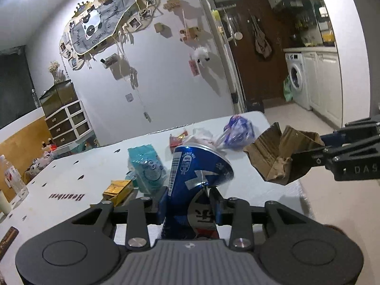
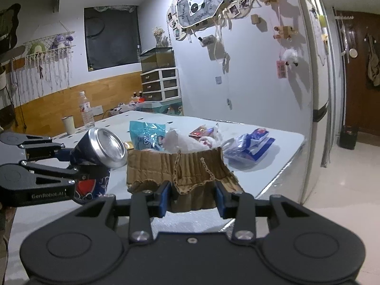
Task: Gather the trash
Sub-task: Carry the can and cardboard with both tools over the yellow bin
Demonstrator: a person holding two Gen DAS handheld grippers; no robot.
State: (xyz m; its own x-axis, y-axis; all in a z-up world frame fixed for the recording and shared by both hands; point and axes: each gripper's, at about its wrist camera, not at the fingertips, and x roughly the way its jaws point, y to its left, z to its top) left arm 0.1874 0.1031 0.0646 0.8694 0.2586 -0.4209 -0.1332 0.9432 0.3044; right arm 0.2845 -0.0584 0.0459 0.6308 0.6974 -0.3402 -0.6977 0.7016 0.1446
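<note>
Across the white surface (image 2: 273, 142) wrappers lie ahead of us; our left gripper (image 1: 187, 200) clamps the blue can (image 1: 197, 171), long axis tilted; our right gripper (image 2: 192, 198) clamps torn cardboard (image 2: 175, 166) alongside.

"Heartbeat" in dark red letters, upside down, on the white bench (image 1: 71, 185) at about nine o'clock in the left wrist view. "DAS", cut off at the frame edge, on the right gripper (image 1: 299, 163) at three o'clock. "GenRobot.AI" on the left gripper (image 2: 91, 166) at nine o'clock in the right wrist view. "PANDA", inverted, on the wall banner (image 2: 204, 2) at twelve o'clock. Small print on the blue can (image 1: 197, 173) unreadable.
</note>
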